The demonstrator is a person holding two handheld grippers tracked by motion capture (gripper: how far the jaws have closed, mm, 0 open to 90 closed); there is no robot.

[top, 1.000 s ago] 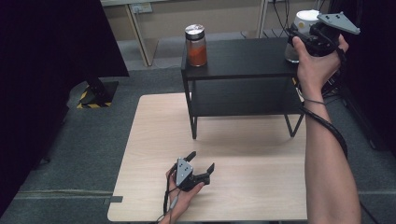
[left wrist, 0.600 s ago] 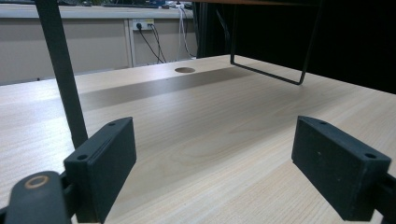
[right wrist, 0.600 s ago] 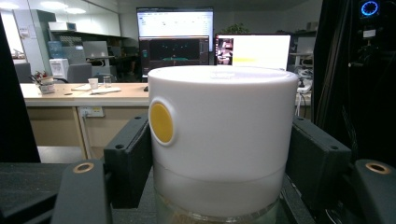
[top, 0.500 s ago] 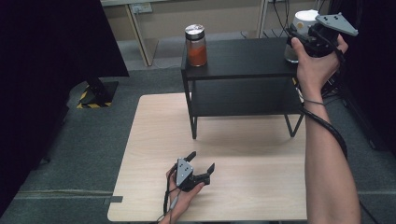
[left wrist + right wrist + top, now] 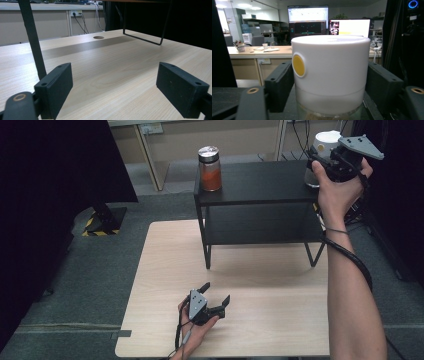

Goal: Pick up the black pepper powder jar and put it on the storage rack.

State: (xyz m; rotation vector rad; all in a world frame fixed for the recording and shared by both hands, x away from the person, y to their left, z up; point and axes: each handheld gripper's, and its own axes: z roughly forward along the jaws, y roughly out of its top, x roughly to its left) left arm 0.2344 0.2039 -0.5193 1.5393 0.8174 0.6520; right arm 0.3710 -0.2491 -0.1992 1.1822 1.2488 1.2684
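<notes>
Jar [image 5: 329, 75], white lid with a yellow dot, clear body below; it stands on the black shelf [image 5: 260, 182] at the shelf's 3 o'clock end, seen in the high view at about 1 o'clock of the table [image 5: 280, 320]. A second jar with orange filling [image 5: 209, 168] sits at the shelf's 9 o'clock end, well apart.

Right gripper [image 5: 329, 82] is level with the lid, one jaw at 9 o'clock of it and one at 3 o'clock. The jaws have just been opening, with the lid between them. The left pad looks just off the lid; the right-side contact cannot be told for sure. Judged: a release after setting down.

Left gripper [image 5: 214, 295] rests on the table near 6 o'clock, jaws wide, nothing between them.

To do this step well, as I judge it:
- open further until both pads stand clear of the lid
- confirm the jar base sits flat, not over the shelf edge
- draw straight back along the jaws, no sideways sweep, so the lid is not clipped or the jar tipped.
</notes>
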